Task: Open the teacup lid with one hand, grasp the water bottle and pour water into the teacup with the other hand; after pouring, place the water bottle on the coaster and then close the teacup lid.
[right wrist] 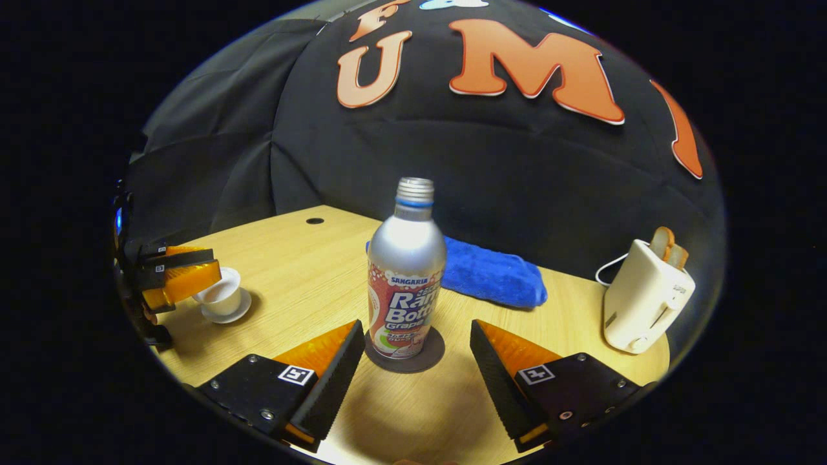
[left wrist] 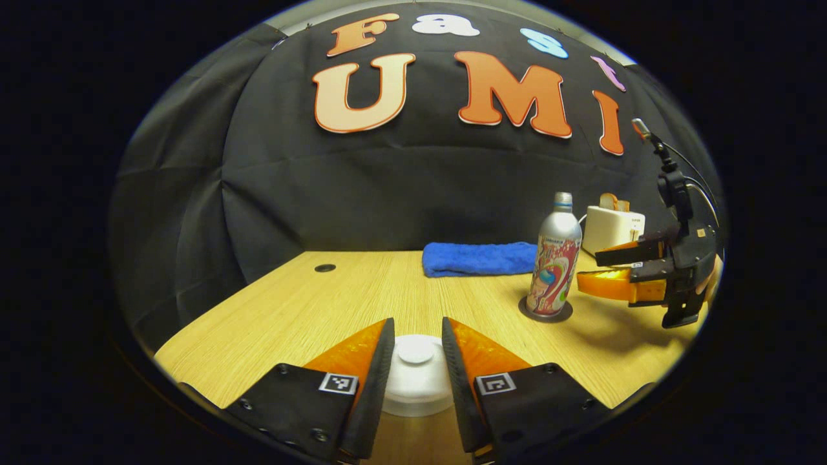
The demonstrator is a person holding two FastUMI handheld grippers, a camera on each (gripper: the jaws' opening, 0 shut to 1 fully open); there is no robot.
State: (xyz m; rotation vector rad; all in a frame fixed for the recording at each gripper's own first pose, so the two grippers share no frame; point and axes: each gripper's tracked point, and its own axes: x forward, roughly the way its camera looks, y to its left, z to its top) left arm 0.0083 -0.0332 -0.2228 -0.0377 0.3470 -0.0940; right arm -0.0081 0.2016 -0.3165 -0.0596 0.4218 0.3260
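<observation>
While the left gripper [left wrist: 417, 352] straddles the teacup lid [left wrist: 416, 374] knob unclamped, the right gripper [right wrist: 417, 355] gapes before the slick, rigid aluminium bottle [right wrist: 406, 278]; grip mid-body.

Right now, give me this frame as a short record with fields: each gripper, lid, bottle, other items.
left gripper: open, fingers either side of the teacup lid
right gripper: open, facing the bottle, not touching
lid: on the teacup
bottle: upright on the coaster, no cap
other items: blue towel, toaster on the table
</observation>
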